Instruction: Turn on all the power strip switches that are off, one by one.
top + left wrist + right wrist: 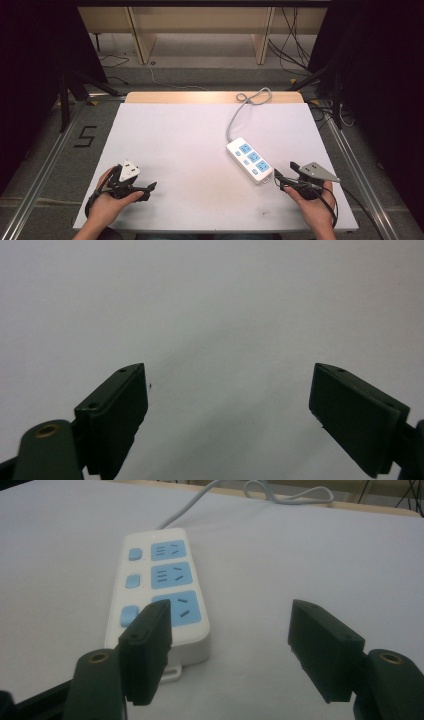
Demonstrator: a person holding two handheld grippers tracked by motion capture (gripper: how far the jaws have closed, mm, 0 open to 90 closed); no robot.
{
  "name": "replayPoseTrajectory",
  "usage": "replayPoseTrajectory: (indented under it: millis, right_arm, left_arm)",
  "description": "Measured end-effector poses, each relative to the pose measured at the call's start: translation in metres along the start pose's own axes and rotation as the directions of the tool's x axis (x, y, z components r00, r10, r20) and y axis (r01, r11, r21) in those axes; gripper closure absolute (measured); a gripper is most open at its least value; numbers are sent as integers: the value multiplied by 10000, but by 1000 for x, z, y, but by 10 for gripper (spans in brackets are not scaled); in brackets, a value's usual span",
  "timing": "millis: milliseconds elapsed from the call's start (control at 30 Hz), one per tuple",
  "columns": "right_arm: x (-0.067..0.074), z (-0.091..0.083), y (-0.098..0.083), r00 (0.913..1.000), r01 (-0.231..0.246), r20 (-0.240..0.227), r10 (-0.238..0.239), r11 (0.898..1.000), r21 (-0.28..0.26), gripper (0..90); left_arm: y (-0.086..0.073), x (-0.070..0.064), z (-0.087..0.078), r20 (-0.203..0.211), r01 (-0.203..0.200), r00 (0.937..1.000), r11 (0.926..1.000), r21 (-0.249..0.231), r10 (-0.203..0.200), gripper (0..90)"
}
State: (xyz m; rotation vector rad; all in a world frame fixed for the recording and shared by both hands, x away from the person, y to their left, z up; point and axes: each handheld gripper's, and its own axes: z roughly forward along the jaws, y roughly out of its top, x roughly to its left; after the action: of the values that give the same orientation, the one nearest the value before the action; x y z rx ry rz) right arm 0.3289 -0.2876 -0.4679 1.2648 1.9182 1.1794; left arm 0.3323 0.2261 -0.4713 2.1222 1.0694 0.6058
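Observation:
A white power strip point(248, 160) with three blue sockets and three blue switches lies right of centre on the white table cover point(190, 150). Its grey cable point(239, 111) runs to the back edge and loops there. My right gripper point(284, 169) sits just right of the strip's near end, jaws open and empty. In the right gripper view the power strip point(170, 570) lies ahead and to the left, and the right gripper point(230, 625) has its left jaw overlapping the strip's near corner. My left gripper point(148, 191) rests at the front left, pointing right. In its own view the left gripper point(230, 390) stands open over bare cover.
A strip of wooden tabletop point(200, 96) shows at the back edge. On the floor to the left is a taped "5" point(85, 136). Metal rails point(350, 165) run along both sides. Stand legs and loose cables point(295, 55) lie behind the table.

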Motion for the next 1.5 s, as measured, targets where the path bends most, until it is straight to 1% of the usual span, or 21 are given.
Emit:
replayPoseTrajectory:
  millis: [67,167,233,267,333,400,467,633,833,1100,1133,1233,1500]
  right_arm:
    - [0,0,0,10000,13,19,-13,10000,-8,377]
    - [-1,-2,2,9999,41,127,-44,9996,275,514]
    - [-1,-4,5,10000,4,-29,-3,9993,381,629]
    - [-1,-5,6,9999,105,-47,-103,9992,373,683]
    - [0,-7,10,9997,219,-127,-213,9984,528,783]
    - [2,-8,13,9991,425,-84,-420,9968,674,861]
    - [4,-8,16,9986,503,-221,-486,9952,841,900]
    - [9,-3,24,9962,705,-595,-634,9895,1260,900]
    - [13,1,33,9935,817,-905,-689,9859,1457,900]
    - [16,7,40,9918,881,-1068,-699,9803,1767,900]
    - [16,8,43,9910,940,-1116,-738,9777,1878,900]
    - [17,11,46,9906,964,-1138,-754,9766,1922,900]
    - [21,19,58,9870,1211,-1310,-935,9676,2215,900]
  left_arm:
    - [0,0,0,6,-14,10000,10000,6,14,156]
    - [-1,0,-1,9,-53,10000,10000,21,53,157]
    - [-1,0,-1,13,-36,10000,10000,2,36,158]
    - [0,0,-1,21,-25,10000,10000,21,25,158]
    - [-1,-1,0,21,-19,10000,10000,48,19,159]
    - [-1,-1,0,53,-11,10000,10000,38,11,159]
    - [-1,-1,0,57,-13,10000,10000,61,13,159]
    - [-1,-1,1,96,50,9999,10000,39,-50,159]
    - [-1,-1,2,143,62,9999,10000,74,-63,159]
    - [0,-2,3,168,60,9998,9999,89,-62,161]
    - [0,-2,3,179,39,9998,10000,88,-41,160]
    - [0,-2,3,195,18,9998,9999,108,-20,161]
    - [0,-2,3,194,16,9998,9999,124,-18,161]
